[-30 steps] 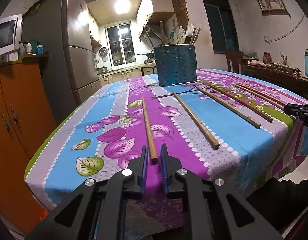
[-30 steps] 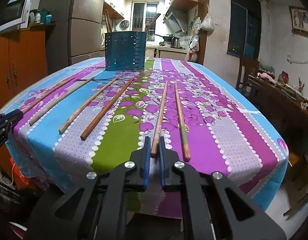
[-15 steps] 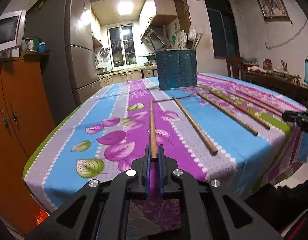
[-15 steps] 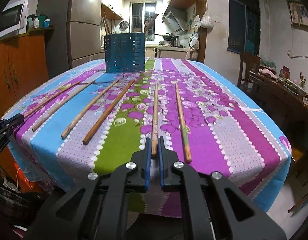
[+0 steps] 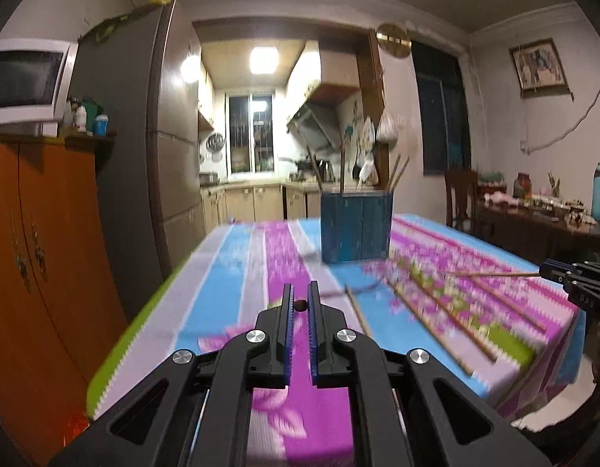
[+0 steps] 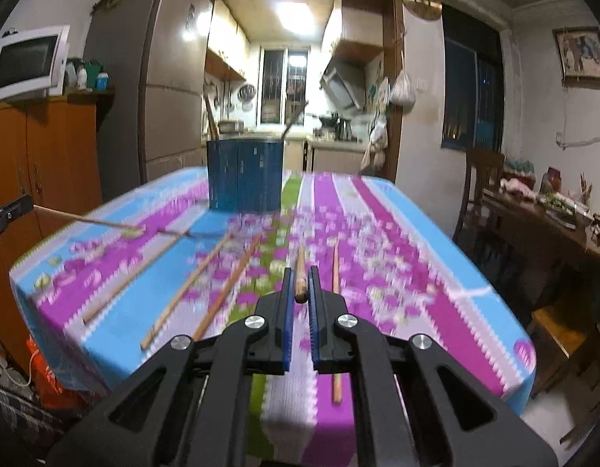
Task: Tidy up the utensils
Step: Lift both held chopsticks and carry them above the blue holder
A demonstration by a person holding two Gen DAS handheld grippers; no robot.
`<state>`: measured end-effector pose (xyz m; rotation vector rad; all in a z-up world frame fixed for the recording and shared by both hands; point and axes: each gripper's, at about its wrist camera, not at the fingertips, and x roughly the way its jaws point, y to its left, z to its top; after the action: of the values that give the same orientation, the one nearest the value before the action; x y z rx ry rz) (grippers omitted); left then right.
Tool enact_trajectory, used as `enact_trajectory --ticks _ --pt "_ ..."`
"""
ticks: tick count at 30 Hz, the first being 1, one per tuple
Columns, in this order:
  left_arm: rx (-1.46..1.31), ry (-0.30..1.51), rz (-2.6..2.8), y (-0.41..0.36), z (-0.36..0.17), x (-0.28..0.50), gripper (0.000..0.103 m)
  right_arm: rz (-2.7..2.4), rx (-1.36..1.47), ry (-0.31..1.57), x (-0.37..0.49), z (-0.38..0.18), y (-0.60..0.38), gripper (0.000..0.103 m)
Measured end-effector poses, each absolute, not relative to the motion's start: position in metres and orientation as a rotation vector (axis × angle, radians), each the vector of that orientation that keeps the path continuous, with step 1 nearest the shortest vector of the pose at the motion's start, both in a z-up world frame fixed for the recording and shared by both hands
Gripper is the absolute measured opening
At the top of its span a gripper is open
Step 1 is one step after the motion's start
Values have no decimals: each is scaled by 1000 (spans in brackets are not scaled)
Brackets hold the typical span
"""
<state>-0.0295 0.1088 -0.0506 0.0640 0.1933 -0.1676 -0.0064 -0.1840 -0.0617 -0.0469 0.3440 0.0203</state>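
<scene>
My left gripper (image 5: 300,303) is shut on a wooden chopstick (image 5: 300,305), seen end-on between the blue pads, lifted above the table. In the right wrist view that chopstick (image 6: 89,220) sticks out from the left gripper (image 6: 7,210) at the left edge. My right gripper (image 6: 300,292) is shut on another chopstick (image 6: 300,272), raised off the cloth. It shows in the left wrist view (image 5: 494,274), held by the right gripper (image 5: 564,276). A blue slotted utensil holder (image 5: 356,225) (image 6: 243,175) stands at the far end with chopsticks in it.
Several more chopsticks (image 6: 226,284) lie on the floral tablecloth (image 6: 397,257), one (image 6: 336,311) just right of my right gripper. An orange cabinet (image 5: 39,253) stands left of the table. A dark side table (image 6: 553,225) and chair stand to the right.
Both grippers have lifted their chopsticks off the cloth and risen, moving toward the blue holder. The views are motion-blurred.
</scene>
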Motion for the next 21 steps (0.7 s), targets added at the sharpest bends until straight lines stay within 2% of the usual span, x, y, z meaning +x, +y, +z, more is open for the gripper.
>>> enact_trajectory --ticks 12,21 --pt "23 84 -246 112 29 -6 8 97 -36 193 9 9 -200 5" --pt "-12 88 -299 108 53 9 8 161 11 144 12 44 -211 5"
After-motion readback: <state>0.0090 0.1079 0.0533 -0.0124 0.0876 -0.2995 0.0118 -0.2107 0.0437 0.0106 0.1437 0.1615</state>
